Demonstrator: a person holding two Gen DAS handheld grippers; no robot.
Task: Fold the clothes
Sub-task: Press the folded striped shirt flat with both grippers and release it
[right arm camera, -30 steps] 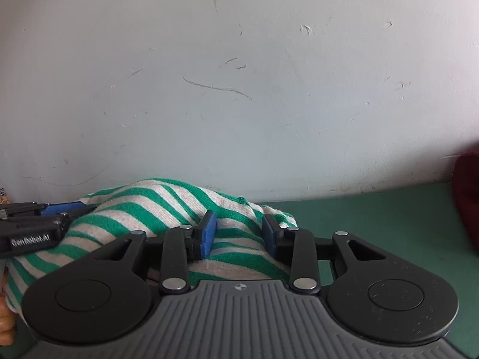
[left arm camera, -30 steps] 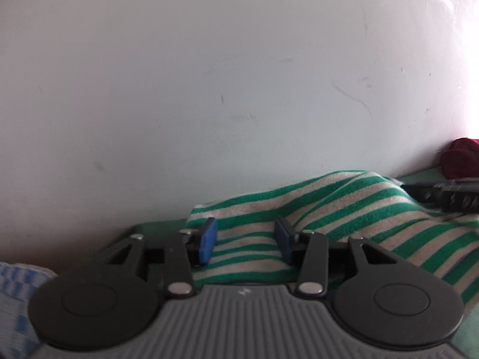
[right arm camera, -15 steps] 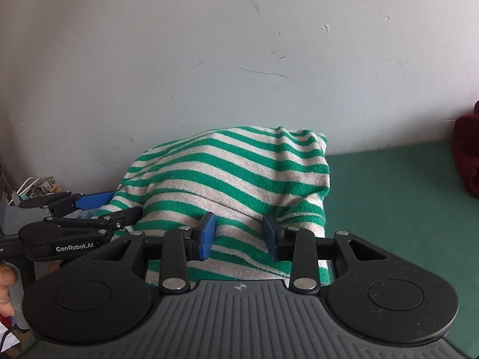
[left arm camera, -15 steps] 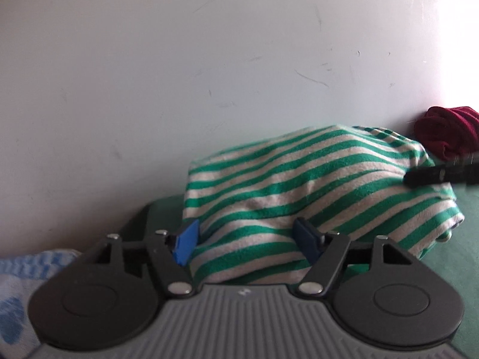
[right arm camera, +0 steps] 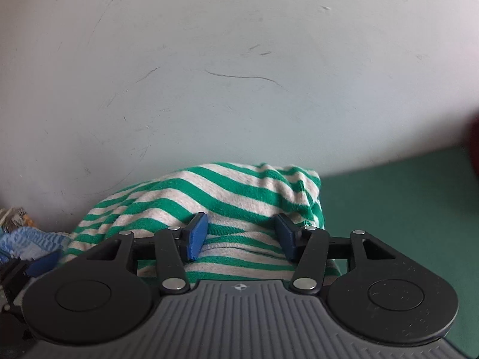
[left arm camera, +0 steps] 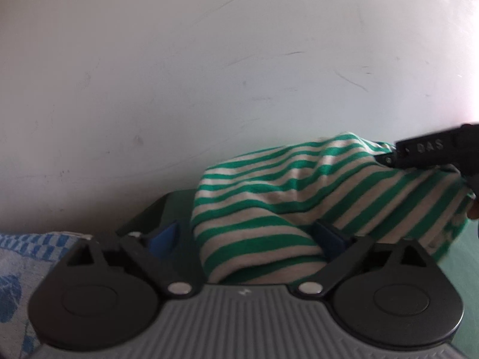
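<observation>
1. Green-and-white striped garment (right arm camera: 227,200) lies bunched on green bench (right arm camera: 389,197), against the wall.
2. Left tongs (left arm camera: 248,239): spread wide, straddling cloth.
3. Right tongs (right arm camera: 241,234): parted, over cloth; side lettering reads "DAS".

Soft striped knit garment (right arm camera: 227,191), matt green tabletop (right arm camera: 389,197)

- The right gripper (right arm camera: 241,236) is seen with its blue pads (right arm camera: 196,236) spread apart.
- A green-and-white striped garment (right arm camera: 227,194) is bunched between and beyond the pads, on a green surface (right arm camera: 389,197).
- A white wall (right arm camera: 239,74) is seen behind.
</observation>
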